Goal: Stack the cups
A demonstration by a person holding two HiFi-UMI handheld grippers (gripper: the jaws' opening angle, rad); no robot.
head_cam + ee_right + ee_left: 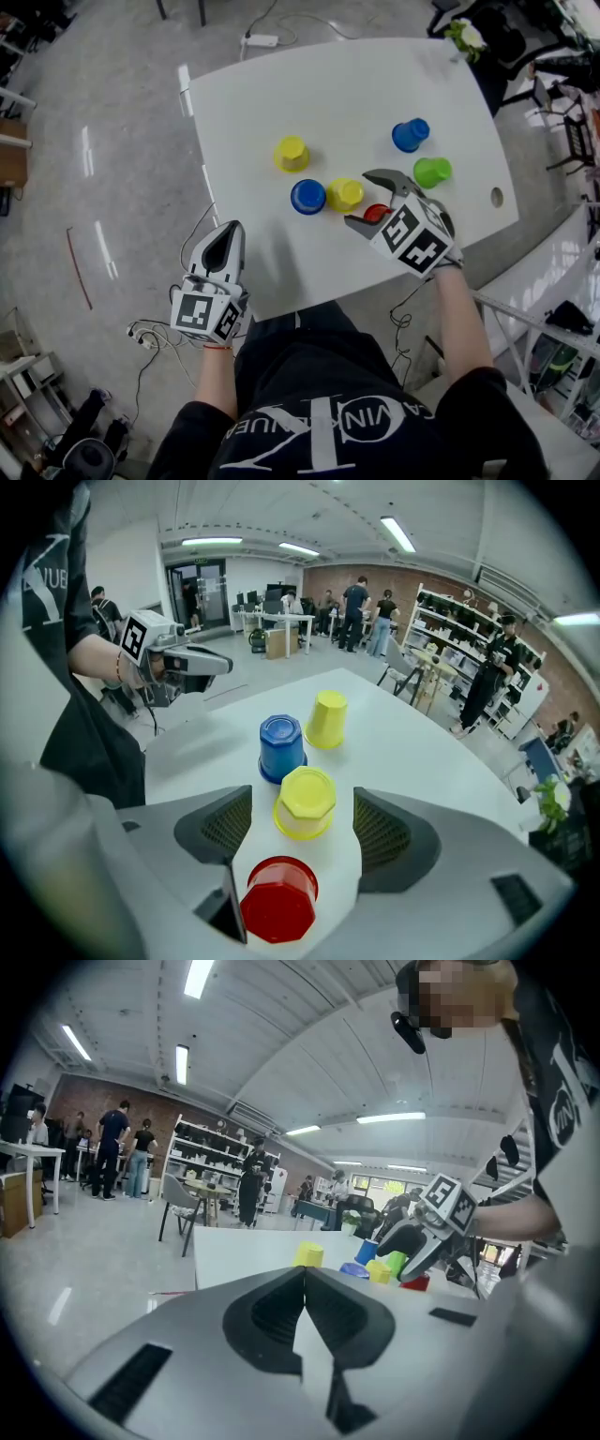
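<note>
Several cups stand upside down on the white table. My right gripper is open, low over the table. A red cup sits deep between its jaws, close to the left one, and no pad presses on it. A yellow cup stands between the jaw tips, untouched. Beyond are a blue cup and a second yellow cup. In the head view, another blue cup and a green cup stand to the right. My left gripper is shut and empty at the table's near-left edge.
A round hole lies in the table near its right edge. Cables and a power strip lie on the floor around the table. Chairs stand at the right. People and shelves are far off in the room.
</note>
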